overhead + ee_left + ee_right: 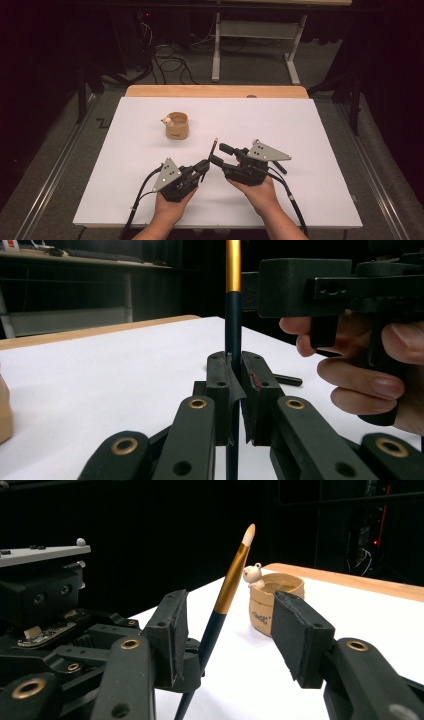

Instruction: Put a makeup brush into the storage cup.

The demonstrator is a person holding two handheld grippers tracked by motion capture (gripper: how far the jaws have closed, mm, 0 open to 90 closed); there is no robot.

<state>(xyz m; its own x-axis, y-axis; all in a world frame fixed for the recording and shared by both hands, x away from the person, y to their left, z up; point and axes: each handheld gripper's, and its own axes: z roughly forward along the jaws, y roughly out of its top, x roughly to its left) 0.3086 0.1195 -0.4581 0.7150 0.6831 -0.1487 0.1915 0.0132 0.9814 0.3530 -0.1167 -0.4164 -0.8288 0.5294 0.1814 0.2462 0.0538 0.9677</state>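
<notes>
White bench (300, 130) holds a bear-trimmed cup (177, 125); left gripper (234, 371) pinches a makeup brush (231, 584) upright, right gripper (227, 630) spread beside it.

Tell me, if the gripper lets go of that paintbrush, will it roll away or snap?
The paintbrush looks thin, straight and rigid, so it probably won't flop or snap easily. Its handle seems round, so it would likely roll a little on the flat white table. The left gripper holds it pinched upright; it looks light, though its soft pale tip could bend.

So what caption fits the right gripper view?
Open right tongs flank a brush held by the left tongs, bear cup behind.
</notes>
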